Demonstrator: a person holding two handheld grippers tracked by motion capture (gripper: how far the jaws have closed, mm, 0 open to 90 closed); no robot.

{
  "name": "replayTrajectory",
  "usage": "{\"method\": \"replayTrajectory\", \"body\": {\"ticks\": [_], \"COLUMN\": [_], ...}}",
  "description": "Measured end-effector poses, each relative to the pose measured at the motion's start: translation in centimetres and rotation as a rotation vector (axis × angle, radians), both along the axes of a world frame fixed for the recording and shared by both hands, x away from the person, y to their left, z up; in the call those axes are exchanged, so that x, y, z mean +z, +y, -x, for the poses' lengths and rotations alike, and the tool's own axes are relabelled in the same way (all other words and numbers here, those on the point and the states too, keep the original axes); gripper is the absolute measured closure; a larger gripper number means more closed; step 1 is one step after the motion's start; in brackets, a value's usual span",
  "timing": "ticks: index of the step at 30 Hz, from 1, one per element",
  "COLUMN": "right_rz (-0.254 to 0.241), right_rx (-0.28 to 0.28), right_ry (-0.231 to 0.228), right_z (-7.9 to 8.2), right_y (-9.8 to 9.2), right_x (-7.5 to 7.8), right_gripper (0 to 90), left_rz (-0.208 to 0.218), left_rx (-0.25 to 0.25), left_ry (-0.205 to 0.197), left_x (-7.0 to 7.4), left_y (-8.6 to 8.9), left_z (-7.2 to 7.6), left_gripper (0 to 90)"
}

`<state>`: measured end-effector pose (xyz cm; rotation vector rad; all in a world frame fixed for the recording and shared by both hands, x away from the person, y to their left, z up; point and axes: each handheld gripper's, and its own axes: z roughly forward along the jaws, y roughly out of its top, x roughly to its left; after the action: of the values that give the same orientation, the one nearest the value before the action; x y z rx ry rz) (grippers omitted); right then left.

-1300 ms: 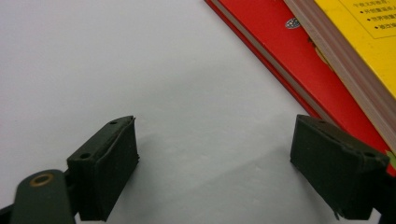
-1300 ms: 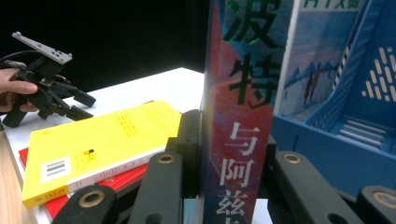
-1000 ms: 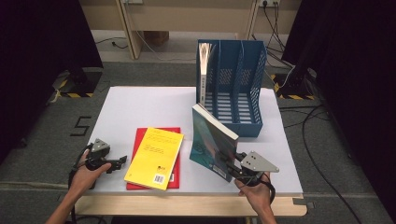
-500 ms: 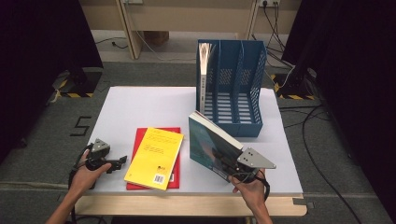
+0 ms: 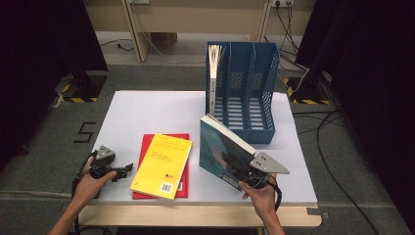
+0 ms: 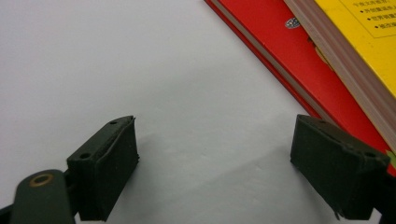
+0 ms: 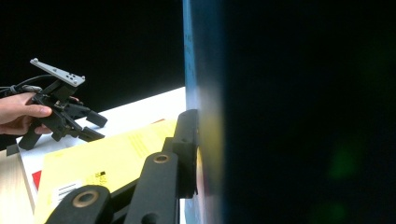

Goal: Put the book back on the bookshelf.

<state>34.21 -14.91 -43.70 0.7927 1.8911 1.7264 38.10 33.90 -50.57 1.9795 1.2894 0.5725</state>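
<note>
While four books show, one hand-held gripper clamps one.

A large dark figure 5 is marked on the grey floor just left of the table. The yellow book carries a white barcode label near its lower edge and several lines of small print on its cover, too small to read from the high view; in the left gripper view the print shows as bulleted lines of Chinese characters, too blurred to make out. The red book beneath it bears a small round emblem whose lettering cannot be read.
</note>
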Motion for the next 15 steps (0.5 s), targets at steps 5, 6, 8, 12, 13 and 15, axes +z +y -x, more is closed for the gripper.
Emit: {"method": "replayTrajectory", "body": {"ticks": [5, 6, 8, 12, 13, 15], "right_rz": [-0.01, -0.017, -0.037, -0.037, -0.045, -0.048], "right_rx": [0.016, 0.02, 0.029, 0.033, 0.032, 0.03], "right_ry": [0.007, 0.011, 0.021, 0.009, 0.011, 0.005], "right_z": [0.03, 0.0, -0.1, -0.22, -0.2, -0.15], "right_y": [-0.05, -0.06, -0.14, -0.09, -0.02, 0.15], "right_x": [-0.09, -0.1, -0.13, 0.04, 0.06, 0.13], "right_gripper": [71.5, 71.8, 72.1, 72.8, 73.0, 73.6], "left_rz": [0.0, 0.0, 0.001, 0.001, 0.001, 0.002], "left_rx": [0.0, 0.0, 0.0, 0.0, -0.001, 0.0], "left_ry": [0.0, 0.0, 0.001, 0.0, 0.001, 0.001], "left_x": [0.0, 0.0, 0.0, -0.01, 0.0, -0.01], "left_y": [0.0, 0.0, 0.01, 0.01, 0.03, 0.02], "left_z": [0.0, 0.01, -0.02, -0.01, -0.03, -0.02], "left_gripper": [14.0, 13.9, 13.9, 13.9, 13.9, 13.8]}}
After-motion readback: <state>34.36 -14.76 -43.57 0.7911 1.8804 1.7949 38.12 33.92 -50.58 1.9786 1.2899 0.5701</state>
